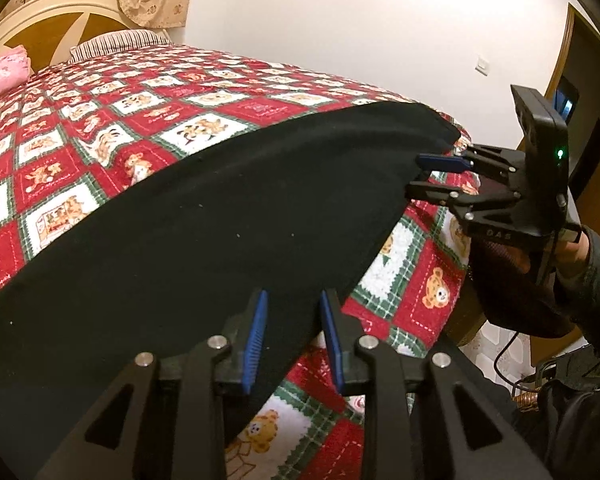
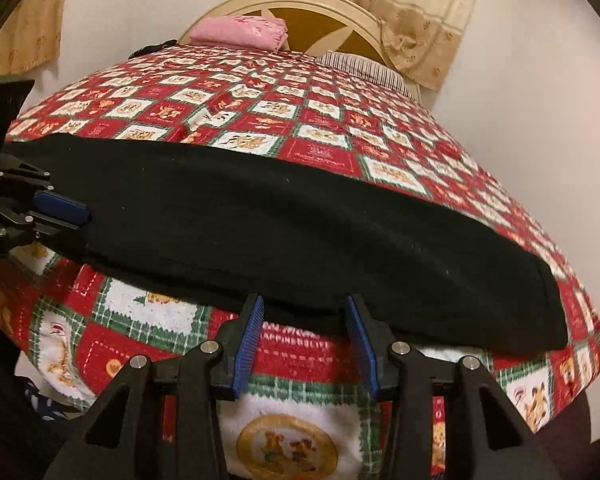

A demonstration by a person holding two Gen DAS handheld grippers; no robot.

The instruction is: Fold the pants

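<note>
Black pants lying flat on a patterned bed, with a hand-held gripper at two of the near edges.

A bed covered by a red, white and green bear-print quilt [image 1: 112, 120] fills both views, with a cream and brown headboard [image 2: 312, 20], a striped pillow [image 2: 364, 66] and a folded pink cloth [image 2: 240, 32] at its far end. The black pants [image 1: 220, 216] lie spread flat in a long band across the near part of the quilt. The left gripper [image 1: 293, 300] has its blue pads a narrow gap apart, with the near edge of the pants lying between them, not pinched. The right gripper [image 2: 305, 304] stands wider, its pad tips right at the pants' near hem with quilt showing between them, gripping nothing.
</note>
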